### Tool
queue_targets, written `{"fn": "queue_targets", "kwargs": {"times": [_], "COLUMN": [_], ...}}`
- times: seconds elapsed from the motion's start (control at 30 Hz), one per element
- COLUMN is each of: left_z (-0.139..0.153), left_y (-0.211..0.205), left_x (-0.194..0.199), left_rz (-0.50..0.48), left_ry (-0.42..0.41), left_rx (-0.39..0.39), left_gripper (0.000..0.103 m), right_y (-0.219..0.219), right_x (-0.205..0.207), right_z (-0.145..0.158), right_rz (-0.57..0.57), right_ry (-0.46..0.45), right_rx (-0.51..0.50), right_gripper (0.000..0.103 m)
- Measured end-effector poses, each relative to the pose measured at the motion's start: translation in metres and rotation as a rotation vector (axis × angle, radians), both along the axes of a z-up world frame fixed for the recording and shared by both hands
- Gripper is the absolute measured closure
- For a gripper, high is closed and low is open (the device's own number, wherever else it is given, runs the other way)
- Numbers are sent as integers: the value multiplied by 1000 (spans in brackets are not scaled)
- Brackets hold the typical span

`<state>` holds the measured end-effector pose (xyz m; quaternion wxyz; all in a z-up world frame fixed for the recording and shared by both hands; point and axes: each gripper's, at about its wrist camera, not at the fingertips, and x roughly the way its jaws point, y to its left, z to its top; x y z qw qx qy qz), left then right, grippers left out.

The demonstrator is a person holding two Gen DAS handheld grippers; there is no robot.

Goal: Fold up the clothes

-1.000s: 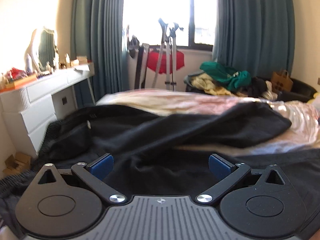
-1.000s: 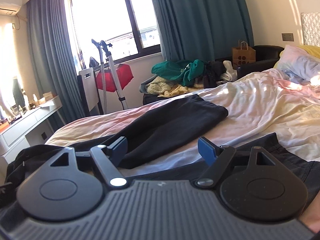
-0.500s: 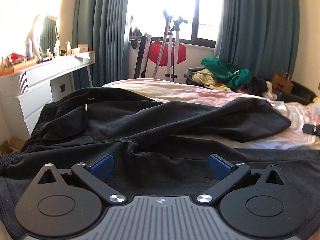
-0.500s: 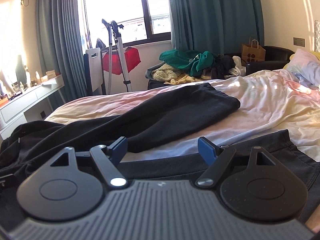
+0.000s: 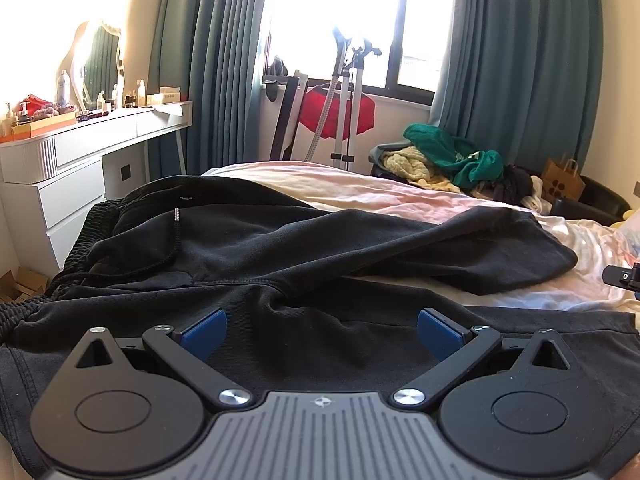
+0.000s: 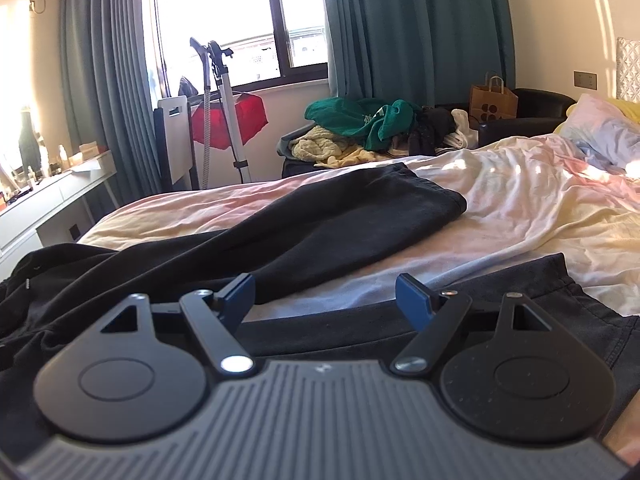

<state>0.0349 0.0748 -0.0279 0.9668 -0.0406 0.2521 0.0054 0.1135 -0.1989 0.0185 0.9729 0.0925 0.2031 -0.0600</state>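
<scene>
Trousers (image 5: 280, 248) in black cloth lie spread across our bed (image 6: 520, 208), waistband and drawcord toward the white dresser (image 5: 72, 168), one leg stretched away toward the clothes pile (image 6: 360, 128). Compared with a second ago, we see more of the waistband from the left wrist view, and the cloth lies flatter, no longer bunched up in front. Our left gripper (image 5: 322, 330) and right gripper (image 6: 324, 294) both hover released, blue pads wide apart and clasping nothing, just above the near leg, as before.
</scene>
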Motion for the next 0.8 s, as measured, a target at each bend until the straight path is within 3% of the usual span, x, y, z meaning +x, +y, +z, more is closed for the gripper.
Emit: {"fn": "queue_targets", "kwargs": {"times": [0.8], "left_z": [-8], "left_y": [-3], "left_x": [2], "left_rz": [-15], "left_ry": [14], "left_rx": [7], "left_gripper": [0], "right_y": [-5], "right_x": [-4], "right_z": [4], "right_rz": [-38], "right_ry": [15], "right_rx": [33], "right_gripper": [23]}}
